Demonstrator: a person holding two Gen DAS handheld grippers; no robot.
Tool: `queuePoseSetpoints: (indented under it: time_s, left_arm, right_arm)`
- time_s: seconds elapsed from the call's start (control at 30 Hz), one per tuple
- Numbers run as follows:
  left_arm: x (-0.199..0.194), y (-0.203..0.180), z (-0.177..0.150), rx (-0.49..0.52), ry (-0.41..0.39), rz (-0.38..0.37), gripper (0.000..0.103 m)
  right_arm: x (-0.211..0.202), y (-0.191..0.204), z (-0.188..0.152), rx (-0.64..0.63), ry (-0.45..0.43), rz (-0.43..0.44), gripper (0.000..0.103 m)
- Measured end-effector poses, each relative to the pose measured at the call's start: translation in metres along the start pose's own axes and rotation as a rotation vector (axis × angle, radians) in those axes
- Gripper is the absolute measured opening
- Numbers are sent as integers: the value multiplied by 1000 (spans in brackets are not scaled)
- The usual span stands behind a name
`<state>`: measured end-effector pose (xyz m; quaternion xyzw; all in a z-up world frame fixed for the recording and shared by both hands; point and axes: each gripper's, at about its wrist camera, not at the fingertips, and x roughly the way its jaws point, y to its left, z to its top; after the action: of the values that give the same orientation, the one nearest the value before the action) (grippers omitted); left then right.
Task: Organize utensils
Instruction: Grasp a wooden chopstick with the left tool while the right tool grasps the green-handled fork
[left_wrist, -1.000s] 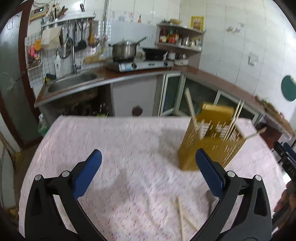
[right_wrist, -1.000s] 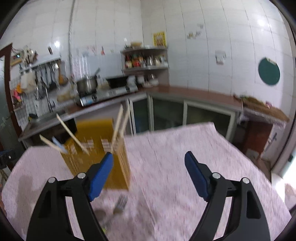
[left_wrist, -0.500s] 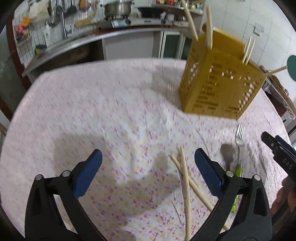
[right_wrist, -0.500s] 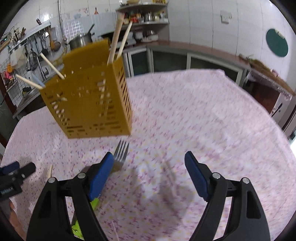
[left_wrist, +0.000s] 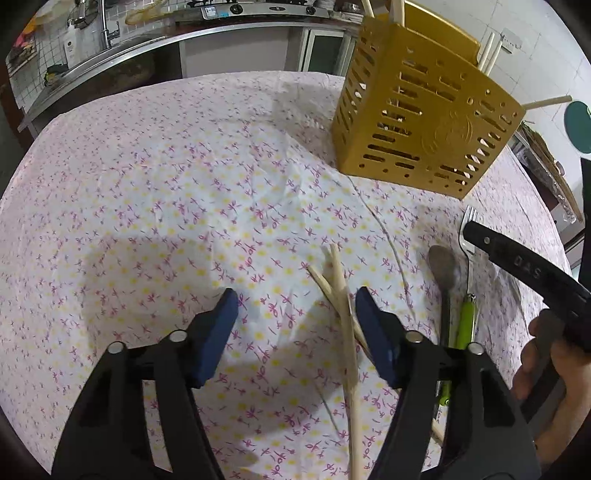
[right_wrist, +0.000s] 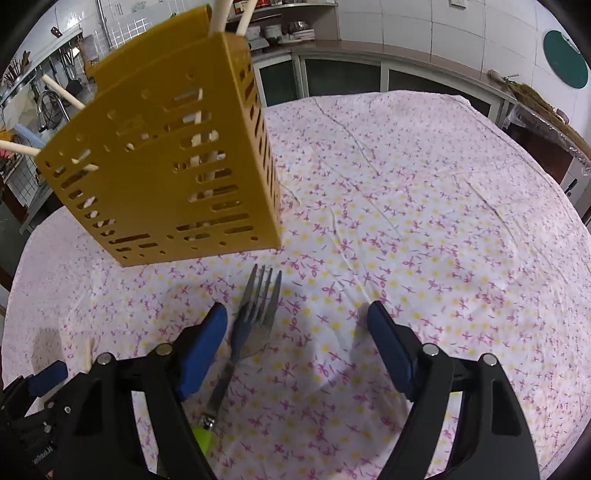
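Progress is judged partial. In the left wrist view, the left gripper (left_wrist: 293, 314) is held low over the floral tablecloth (left_wrist: 147, 184) with fingers apart and nothing between them; the loose chopsticks (left_wrist: 340, 291), two crossed on the cloth, are seen at about 1 o'clock of its gap, just beside the right-hand pad. At 3 o'clock from them a spoon (left_wrist: 443, 269) and a green-handled fork (left_wrist: 468, 258) are laid side by side, near each other, not yet picked up.

In the right wrist view, the right gripper (right_wrist: 295, 332) is also spread wide and empty; the fork (right_wrist: 255, 314) is seen at about 11 o'clock of its gap, tines toward the holder, close to the left-hand pad but contact cannot be told.

Farther out, at 12 to 1 o'clock, the yellow slotted holder (left_wrist: 417, 122) is stood on the cloth with several chopsticks already sticking out of its top. Left to be done, by estimate: two chopsticks, spoon and fork moved into the holder.
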<state>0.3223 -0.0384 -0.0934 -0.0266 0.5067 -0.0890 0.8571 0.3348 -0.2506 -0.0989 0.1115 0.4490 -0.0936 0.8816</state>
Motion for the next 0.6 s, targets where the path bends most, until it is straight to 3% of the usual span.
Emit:
queuePoseSetpoints:
  time_s: [0.2,0.4,0.6]
  left_arm:
    - [4,-6,-2,27,-8,23,60]
    - [8,-12,-1,46,-19,44,52]
    - [5,-6,-2,36,-15,23,35]
  right_arm:
    - [2,6,5,-43,-7,-36,70]
    - [-4,11,4,-80,-12,-18,36]
    - [-8,-9,7,-40,24,51,15]
